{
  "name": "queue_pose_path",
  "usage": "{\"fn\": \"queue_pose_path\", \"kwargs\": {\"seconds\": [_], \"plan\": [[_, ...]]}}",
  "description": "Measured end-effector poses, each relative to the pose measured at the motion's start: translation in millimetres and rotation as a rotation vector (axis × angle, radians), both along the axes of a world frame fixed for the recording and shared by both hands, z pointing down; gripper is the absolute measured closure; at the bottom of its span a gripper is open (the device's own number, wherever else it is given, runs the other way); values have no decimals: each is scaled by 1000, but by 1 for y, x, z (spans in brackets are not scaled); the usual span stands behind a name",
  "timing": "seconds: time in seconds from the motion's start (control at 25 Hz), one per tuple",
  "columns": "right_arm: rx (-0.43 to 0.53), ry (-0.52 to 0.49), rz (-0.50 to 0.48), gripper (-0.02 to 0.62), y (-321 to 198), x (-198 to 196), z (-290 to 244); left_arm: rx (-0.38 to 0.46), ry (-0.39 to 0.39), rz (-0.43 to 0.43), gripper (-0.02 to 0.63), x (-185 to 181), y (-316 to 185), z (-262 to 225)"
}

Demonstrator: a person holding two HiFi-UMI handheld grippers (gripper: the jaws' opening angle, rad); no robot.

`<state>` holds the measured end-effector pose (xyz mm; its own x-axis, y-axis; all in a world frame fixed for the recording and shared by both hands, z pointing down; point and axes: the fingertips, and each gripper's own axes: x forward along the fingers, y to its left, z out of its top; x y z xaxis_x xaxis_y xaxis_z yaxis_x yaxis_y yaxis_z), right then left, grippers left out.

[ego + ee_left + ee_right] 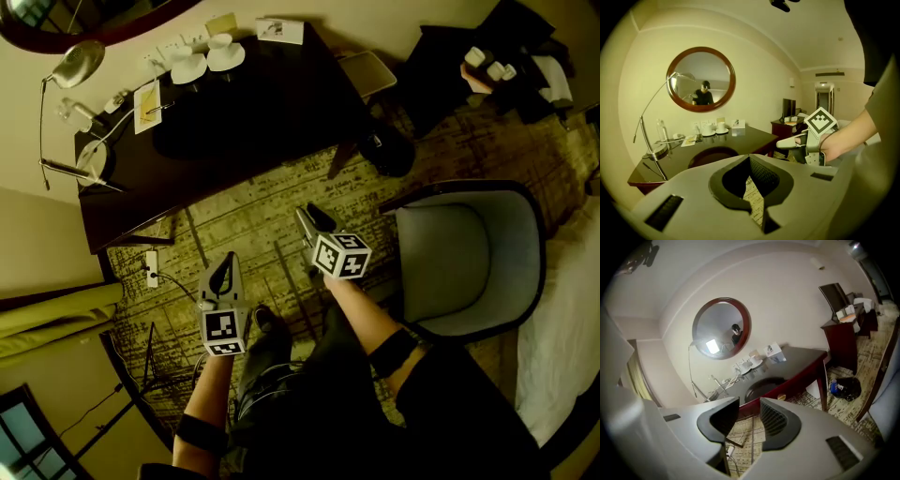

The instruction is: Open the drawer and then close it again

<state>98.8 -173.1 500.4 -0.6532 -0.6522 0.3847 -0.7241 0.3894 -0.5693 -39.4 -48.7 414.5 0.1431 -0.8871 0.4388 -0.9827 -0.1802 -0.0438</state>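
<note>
Right now your left gripper is squeezed shut with nothing in it. Your right gripper has its jaws apart, and only the carpet shows between them. Both grippers hang over the carpet, well apart from the dark desk, and the drawer looks pushed in under the desk top, with a small round knob on its front.

Dark brown desk, streaked olive carpet
</note>
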Motion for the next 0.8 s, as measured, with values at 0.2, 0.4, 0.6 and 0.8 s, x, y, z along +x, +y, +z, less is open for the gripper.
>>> {"fn": "queue_pose_path", "kwargs": {"seconds": [0.2,0.4,0.6,0.8], "plan": [[-103,-120,84,419,-41,8,66,-1,-41,44,602,26,-33,50],[-211,-276,144,423,-84,0,134,5,-46,34,602,40,-72,105],[-286,-412,193,425,-118,-15,191,22,-79,51,602,48,-104,149],[-335,-536,269,426,-145,-27,228,32,-93,51,602,46,-126,175]]}}
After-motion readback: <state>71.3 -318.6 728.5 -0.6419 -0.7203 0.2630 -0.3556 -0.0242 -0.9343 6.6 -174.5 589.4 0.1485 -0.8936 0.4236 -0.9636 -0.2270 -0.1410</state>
